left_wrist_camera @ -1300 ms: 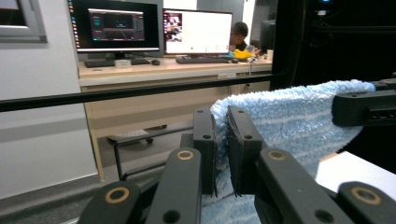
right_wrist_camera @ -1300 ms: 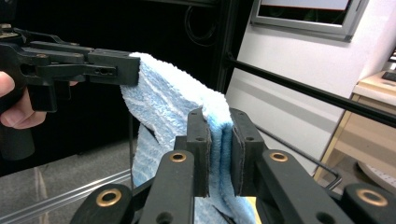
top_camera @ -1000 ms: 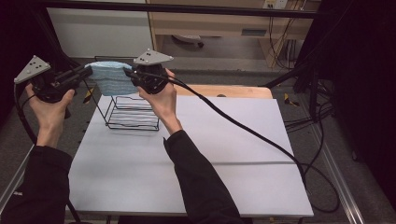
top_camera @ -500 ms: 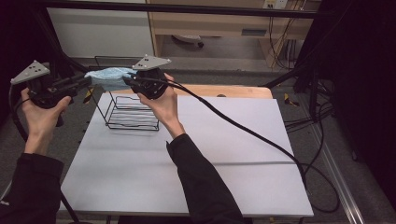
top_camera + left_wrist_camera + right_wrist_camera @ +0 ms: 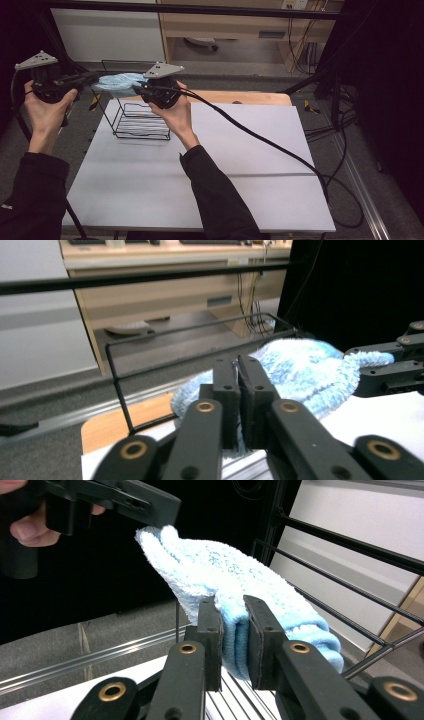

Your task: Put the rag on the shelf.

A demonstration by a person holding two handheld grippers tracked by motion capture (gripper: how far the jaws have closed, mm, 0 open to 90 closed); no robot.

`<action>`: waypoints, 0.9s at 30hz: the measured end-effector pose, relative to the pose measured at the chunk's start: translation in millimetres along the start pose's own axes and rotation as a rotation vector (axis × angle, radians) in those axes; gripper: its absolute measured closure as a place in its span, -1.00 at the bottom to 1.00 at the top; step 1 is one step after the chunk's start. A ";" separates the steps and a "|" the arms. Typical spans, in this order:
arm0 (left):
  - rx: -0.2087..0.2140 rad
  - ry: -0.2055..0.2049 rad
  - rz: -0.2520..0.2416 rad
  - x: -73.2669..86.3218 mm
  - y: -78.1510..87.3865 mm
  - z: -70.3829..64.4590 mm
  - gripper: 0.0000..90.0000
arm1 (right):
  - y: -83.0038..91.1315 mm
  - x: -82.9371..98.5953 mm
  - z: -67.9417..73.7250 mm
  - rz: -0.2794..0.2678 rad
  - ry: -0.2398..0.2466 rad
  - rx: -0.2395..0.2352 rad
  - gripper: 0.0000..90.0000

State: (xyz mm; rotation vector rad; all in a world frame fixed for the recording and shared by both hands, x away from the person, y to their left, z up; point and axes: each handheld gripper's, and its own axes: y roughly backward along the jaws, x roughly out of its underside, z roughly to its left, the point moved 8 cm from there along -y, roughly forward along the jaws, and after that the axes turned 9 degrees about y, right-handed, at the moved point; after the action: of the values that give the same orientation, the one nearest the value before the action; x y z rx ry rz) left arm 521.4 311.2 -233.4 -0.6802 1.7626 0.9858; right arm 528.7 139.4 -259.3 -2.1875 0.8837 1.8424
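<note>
A light blue fluffy towel (image 5: 117, 81) is stretched between both grippers above a black wire rack (image 5: 142, 122) at the table's far left. My left gripper (image 5: 92, 79) is shut on its left end; in the left gripper view the jaws (image 5: 239, 362) are pressed together with the towel (image 5: 300, 370) just past them. My right gripper (image 5: 137, 90) is shut on the other end, and its own view shows folded towel (image 5: 225, 575) pinched between its jaws (image 5: 232, 605). Rack bars (image 5: 350, 545) run behind the towel.
The white tabletop (image 5: 210, 175) spreads out to the right of the rack and toward the person. The right gripper's cable (image 5: 270, 145) trails across it to the right edge. A wooden desk (image 5: 240, 25) and black frame bars stand beyond the table.
The towel was a broad sheet facing the camera a second ago; it is now a flatter, narrower band. The left hand has shifted slightly left and the right gripper has dropped a little.
</note>
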 end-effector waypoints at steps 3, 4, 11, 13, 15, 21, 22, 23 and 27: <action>0.008 -0.004 0.018 3.6 -0.9 -0.5 0.99 | 0.1 1.5 -0.1 0.003 0.002 -0.005 0.74; 0.008 -0.002 0.024 4.7 -0.7 0.0 0.99 | 0.1 1.9 0.1 0.003 0.002 -0.008 0.74; 0.021 -0.014 0.069 19.2 -0.9 2.6 1.00 | 0.4 3.5 2.1 0.021 -0.002 -0.030 0.63; 0.020 -0.015 0.077 23.1 -2.5 3.6 1.00 | 0.9 3.5 3.1 0.026 -0.009 -0.037 0.57; 0.020 -0.018 0.084 26.3 -4.2 4.3 1.00 | 1.3 3.3 4.1 0.030 -0.020 -0.046 0.49; 0.005 -0.043 0.117 37.6 -11.4 6.4 1.00 | 7.7 -3.0 4.0 0.022 -0.037 -0.053 0.34; 0.004 -0.047 0.119 38.5 -12.0 6.4 1.00 | 8.7 -5.9 3.9 0.012 -0.044 -0.055 0.34; -0.001 -0.057 0.125 40.1 -13.2 6.4 1.00 | 9.0 -7.8 4.2 0.007 -0.050 -0.058 0.34; -0.014 -0.083 0.142 46.1 -17.7 6.8 1.00 | 6.8 -16.6 9.6 -0.001 -0.061 -0.078 0.39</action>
State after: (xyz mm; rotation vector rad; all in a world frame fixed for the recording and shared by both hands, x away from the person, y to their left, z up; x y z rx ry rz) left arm 521.4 307.3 -283.0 -0.5212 1.7511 1.1074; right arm 515.8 144.0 -244.2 -2.1629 0.8118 1.9634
